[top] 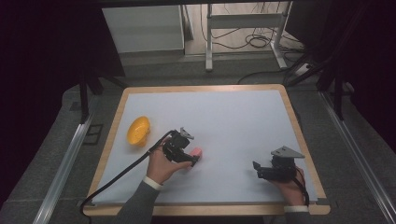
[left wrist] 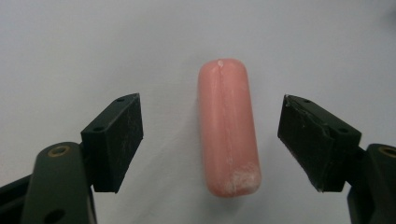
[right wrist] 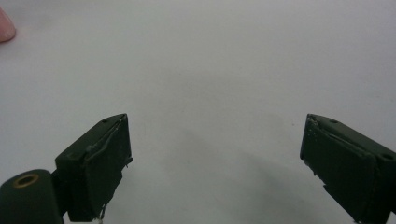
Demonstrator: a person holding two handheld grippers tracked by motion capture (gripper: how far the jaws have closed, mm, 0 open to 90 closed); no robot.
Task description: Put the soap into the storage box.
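— Sausage position, please?
— The pink sausage (left wrist: 228, 133) lies flat on the white mat (top: 233, 121), between the wide jaws of my left gripper (left wrist: 210, 140), not touched by them.
— And the other claw?
— My right gripper (right wrist: 215, 158) is wide too, well apart, holding nothing.
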